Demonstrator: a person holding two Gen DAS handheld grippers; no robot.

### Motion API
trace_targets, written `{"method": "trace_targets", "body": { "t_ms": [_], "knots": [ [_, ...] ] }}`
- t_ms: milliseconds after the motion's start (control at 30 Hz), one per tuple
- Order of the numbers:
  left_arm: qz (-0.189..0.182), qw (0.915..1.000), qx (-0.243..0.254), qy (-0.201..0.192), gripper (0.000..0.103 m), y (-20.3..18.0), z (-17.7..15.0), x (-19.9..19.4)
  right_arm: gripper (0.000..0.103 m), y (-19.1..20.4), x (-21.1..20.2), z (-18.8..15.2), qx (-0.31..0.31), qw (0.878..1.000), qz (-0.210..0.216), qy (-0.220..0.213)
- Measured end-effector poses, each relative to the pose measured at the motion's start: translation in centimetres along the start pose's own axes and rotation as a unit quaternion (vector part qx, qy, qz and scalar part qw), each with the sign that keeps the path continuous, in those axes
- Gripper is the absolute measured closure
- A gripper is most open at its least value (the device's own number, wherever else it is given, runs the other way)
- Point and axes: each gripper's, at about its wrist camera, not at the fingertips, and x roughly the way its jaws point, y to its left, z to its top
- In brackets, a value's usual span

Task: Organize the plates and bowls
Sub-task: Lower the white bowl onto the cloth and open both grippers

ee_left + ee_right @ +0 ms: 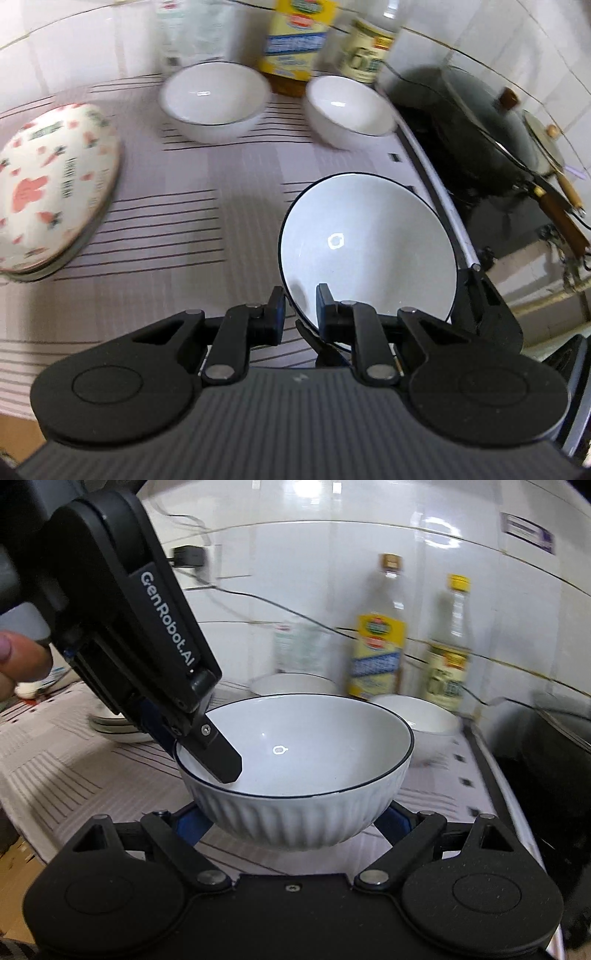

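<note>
A white ribbed bowl (369,240) (314,746) with a thin dark rim hangs tilted above the striped tablecloth (184,177). My left gripper (301,295) (192,746) is shut on its near rim, one finger inside the bowl and one outside. My right gripper (291,821) spans the bowl's lower wall, its blue pads (190,823) pressed against both ribbed sides. One right finger (484,302) shows beside the bowl in the left wrist view. Two more white bowls (214,99) (347,107) stand at the back of the cloth.
A stack of plates topped by a carrot-patterned plate (55,184) lies at the left. Bottles (295,40) (448,646) stand against the tiled wall. A dark wok with a lid (472,122) sits on the stove at the right. A thumb (18,657) shows at the left edge.
</note>
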Motion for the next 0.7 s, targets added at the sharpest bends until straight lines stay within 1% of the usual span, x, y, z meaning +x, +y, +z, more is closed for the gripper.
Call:
{"method": "trace_targets", "body": {
  "t_ms": [233,333,400,433,467,500,600,700],
  "knots": [
    [0.031,0.9987,-0.041,-0.005,0.087,3.5,0.0,-0.8,0.009,2.0,3.0,1.6,-0.028,0.998,0.049,-0.007],
    [0.047,0.9979,-0.043,-0.004,0.087,4.3,0.0,-0.8,0.009,2.5,4.4,1.9,-0.033,0.997,0.064,-0.006],
    [0.058,0.9974,-0.043,0.001,0.086,4.7,0.2,0.0,0.009,2.6,5.6,1.8,-0.032,0.997,0.073,-0.002],
    [0.066,0.9973,-0.032,0.004,0.084,4.7,0.2,0.5,0.009,2.7,6.2,1.7,-0.031,0.997,0.076,0.002],
    [0.077,0.9969,-0.017,0.007,0.084,4.7,0.4,1.1,0.009,2.8,6.9,1.7,-0.030,0.996,0.078,0.008],
    [0.083,0.9964,-0.013,0.012,0.084,4.8,0.5,1.6,0.009,3.0,7.4,1.5,-0.032,0.996,0.079,0.012],
    [0.087,0.9959,-0.017,0.021,0.084,5.5,1.0,2.8,0.009,3.5,8.5,1.4,-0.052,0.996,0.075,0.017],
    [0.087,0.9956,-0.026,0.022,0.084,5.9,1.4,3.4,0.009,3.4,9.3,1.5,-0.041,0.996,0.078,0.026]
  ]
}}
